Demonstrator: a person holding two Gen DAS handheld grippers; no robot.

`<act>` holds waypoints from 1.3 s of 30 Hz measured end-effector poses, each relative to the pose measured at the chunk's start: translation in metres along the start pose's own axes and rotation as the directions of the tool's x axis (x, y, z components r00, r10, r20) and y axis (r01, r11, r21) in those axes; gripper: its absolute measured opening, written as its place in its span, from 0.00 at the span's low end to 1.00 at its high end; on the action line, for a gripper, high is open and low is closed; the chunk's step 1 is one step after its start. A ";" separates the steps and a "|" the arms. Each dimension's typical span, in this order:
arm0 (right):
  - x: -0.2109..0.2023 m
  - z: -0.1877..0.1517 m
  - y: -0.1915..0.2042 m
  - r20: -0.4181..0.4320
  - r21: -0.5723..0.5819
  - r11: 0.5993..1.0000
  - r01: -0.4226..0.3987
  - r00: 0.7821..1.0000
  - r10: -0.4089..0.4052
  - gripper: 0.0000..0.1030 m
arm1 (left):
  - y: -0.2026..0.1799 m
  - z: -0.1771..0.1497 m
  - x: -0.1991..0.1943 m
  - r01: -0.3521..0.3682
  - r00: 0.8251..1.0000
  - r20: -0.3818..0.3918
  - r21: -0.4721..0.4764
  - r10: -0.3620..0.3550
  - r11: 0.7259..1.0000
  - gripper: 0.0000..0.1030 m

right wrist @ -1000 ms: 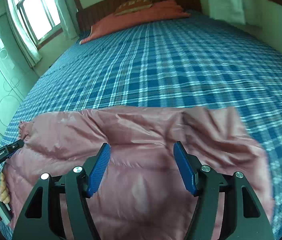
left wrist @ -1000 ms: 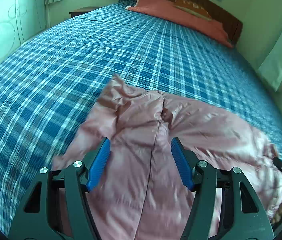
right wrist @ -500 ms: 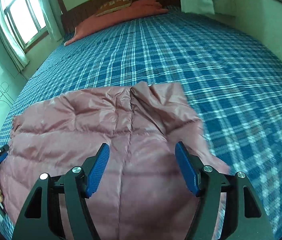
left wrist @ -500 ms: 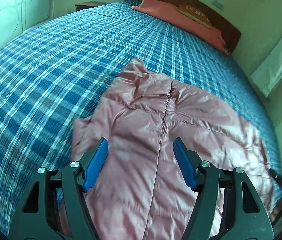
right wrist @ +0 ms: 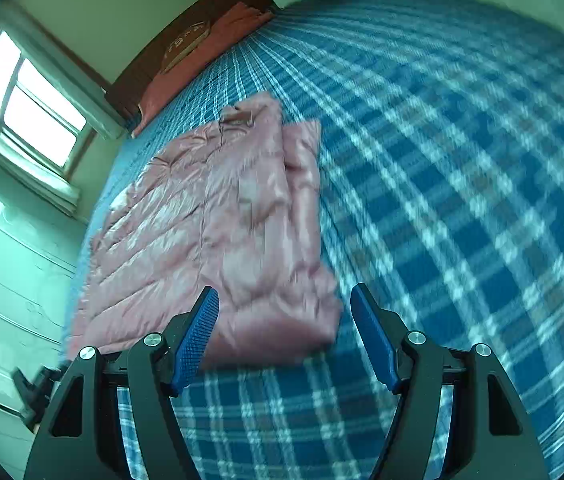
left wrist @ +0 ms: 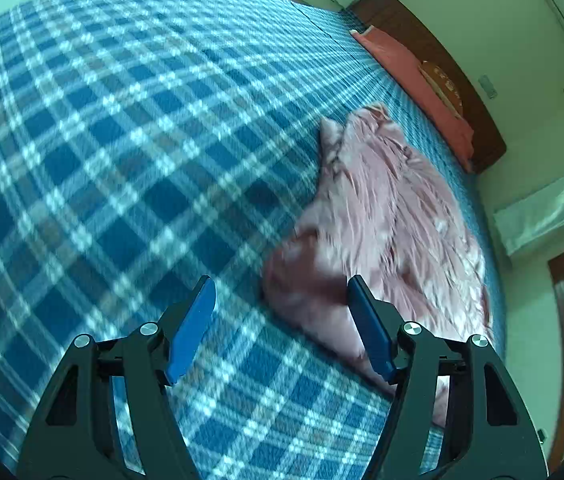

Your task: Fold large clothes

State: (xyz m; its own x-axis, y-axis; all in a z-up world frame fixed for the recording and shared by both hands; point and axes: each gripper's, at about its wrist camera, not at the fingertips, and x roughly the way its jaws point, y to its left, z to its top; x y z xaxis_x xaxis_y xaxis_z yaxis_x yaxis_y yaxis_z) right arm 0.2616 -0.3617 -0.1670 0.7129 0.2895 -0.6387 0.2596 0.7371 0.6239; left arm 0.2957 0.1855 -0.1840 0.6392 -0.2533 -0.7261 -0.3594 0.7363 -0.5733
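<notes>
A pink quilted jacket point(left wrist: 386, 232) lies spread on the blue plaid bed point(left wrist: 121, 152). In the left wrist view it sits right of centre, and my left gripper point(left wrist: 282, 324) is open and empty, with the jacket's near corner just ahead of its right finger. In the right wrist view the jacket point(right wrist: 209, 224) lies left of centre with one sleeve folded along its right side. My right gripper point(right wrist: 284, 332) is open and empty, and the jacket's near corner lies between and just beyond its fingers. The left gripper point(right wrist: 37, 392) shows at the lower left edge.
Orange pillows point(left wrist: 414, 68) and a brown wooden headboard point(left wrist: 442, 56) stand at the far end of the bed. A window point(right wrist: 29, 108) and a pale wardrobe point(right wrist: 5, 272) are on the left of the right wrist view. Bare plaid bedspread point(right wrist: 462, 180) extends right of the jacket.
Both grippers have pulled back and swung outward, off the jacket. The jacket now lies to the side in each view instead of under the fingers. Both views are blurred by motion.
</notes>
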 end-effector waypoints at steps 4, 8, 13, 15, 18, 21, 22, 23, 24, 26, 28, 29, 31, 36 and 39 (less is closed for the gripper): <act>0.023 -0.013 -0.011 -0.032 0.134 0.985 -0.112 0.993 0.117 0.66 | 0.004 -0.014 0.014 0.122 0.990 -0.053 -0.112 -0.128 0.986 0.73; 0.035 -0.009 -0.009 0.058 0.177 0.973 -0.150 0.988 0.142 0.68 | -0.002 -0.014 0.026 0.154 0.987 -0.010 -0.171 -0.158 0.973 0.73; 0.043 0.004 -0.008 0.114 0.213 0.964 -0.158 0.984 0.136 0.66 | -0.004 -0.006 0.038 0.149 0.989 0.029 -0.253 -0.146 0.956 0.56; 0.048 0.006 -0.002 0.096 0.182 0.975 -0.131 0.989 0.114 0.46 | -0.008 -0.003 0.044 0.109 0.994 0.019 -0.240 -0.108 0.965 0.42; 0.051 0.007 -0.005 0.097 0.190 0.969 -0.156 0.985 0.140 0.31 | -0.011 -0.001 0.047 0.115 0.993 0.016 -0.202 -0.114 0.973 0.22; 0.048 0.001 -0.005 0.104 0.191 0.965 -0.182 0.981 0.164 0.22 | -0.015 0.000 0.040 0.122 0.992 0.024 -0.172 -0.120 0.977 0.13; 0.046 0.001 -0.004 0.108 0.184 0.966 -0.182 0.980 0.165 0.20 | -0.016 0.000 0.037 0.119 0.993 0.026 -0.163 -0.116 0.980 0.11; 0.044 0.001 -0.004 0.110 0.176 0.967 -0.182 0.980 0.165 0.19 | -0.018 0.000 0.033 0.115 0.993 0.028 -0.153 -0.112 0.982 0.10; 0.041 0.000 -0.004 0.113 0.170 0.969 -0.181 0.980 0.163 0.19 | -0.020 0.000 0.030 0.111 0.994 0.030 -0.146 -0.107 0.983 0.10; 0.032 -0.007 -0.008 0.115 0.162 0.970 -0.179 0.980 0.162 0.18 | -0.021 -0.002 0.021 0.101 0.995 0.032 -0.133 -0.097 0.986 0.10; 0.026 -0.010 -0.009 0.113 0.149 0.974 -0.171 0.981 0.155 0.18 | -0.019 -0.002 0.017 0.088 0.996 0.030 -0.124 -0.085 0.988 0.09; 0.024 -0.011 -0.009 0.112 0.144 0.975 -0.166 0.982 0.151 0.18 | -0.018 -0.004 0.013 0.081 0.997 0.028 -0.121 -0.078 0.989 0.09; 0.020 -0.013 -0.008 0.109 0.142 0.976 -0.164 0.983 0.149 0.18 | -0.015 -0.007 0.008 0.072 0.997 0.027 -0.117 -0.069 0.991 0.09; 0.012 -0.023 -0.015 0.099 0.145 0.976 -0.163 0.984 0.150 0.18 | -0.004 -0.023 -0.012 0.054 0.998 0.020 -0.108 -0.052 0.993 0.09; 0.005 -0.031 -0.018 0.092 0.139 0.977 -0.161 0.985 0.149 0.18 | 0.003 -0.031 -0.023 0.045 0.999 0.013 -0.112 -0.044 0.993 0.09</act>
State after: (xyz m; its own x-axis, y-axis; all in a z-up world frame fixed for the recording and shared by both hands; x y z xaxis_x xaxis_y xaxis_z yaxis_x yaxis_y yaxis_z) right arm 0.2404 -0.3547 -0.1955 0.8008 0.3382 -0.4943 0.2295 0.5890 0.7748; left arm 0.2593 0.1738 -0.1809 0.6634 -0.2771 -0.6950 -0.4040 0.6492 -0.6444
